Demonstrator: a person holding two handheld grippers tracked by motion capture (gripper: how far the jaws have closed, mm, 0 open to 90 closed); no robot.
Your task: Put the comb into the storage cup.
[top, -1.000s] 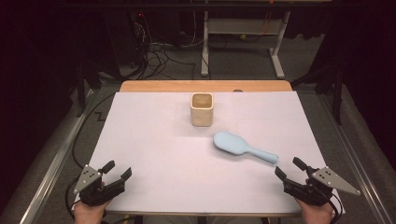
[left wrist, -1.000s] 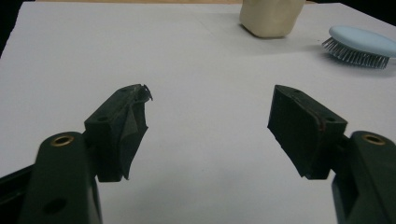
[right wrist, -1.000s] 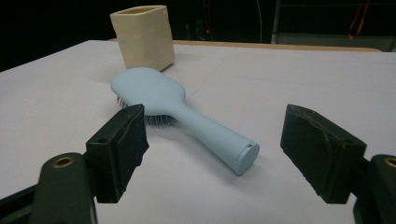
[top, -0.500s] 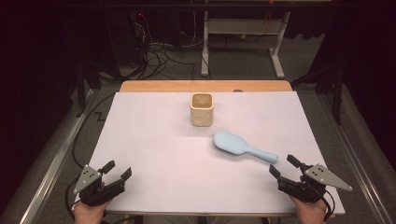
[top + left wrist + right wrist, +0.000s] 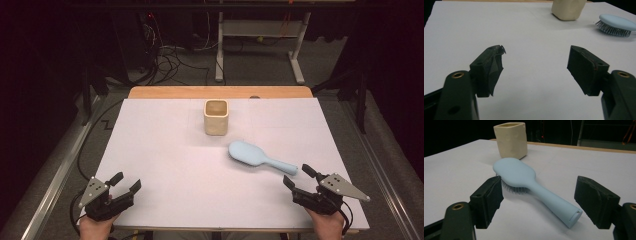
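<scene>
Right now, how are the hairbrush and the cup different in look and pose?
The hairbrush is pale blue, long and flat; the cup is cream, squarish and short. The hairbrush lies bristles down with its handle toward the right gripper; the cup stands upright, mouth up. Both rest on the white table sheet, apart from each other, untouched.

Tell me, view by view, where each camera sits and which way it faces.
High view: above the person's side, facing forward and down on the table; both hands show, with the left gripper and right gripper.
Left gripper view: rides the left gripper, facing across bare white surface.
Right gripper view: rides the right gripper, facing the blue hairbrush.
All share the hairbrush and beige cup.
</scene>
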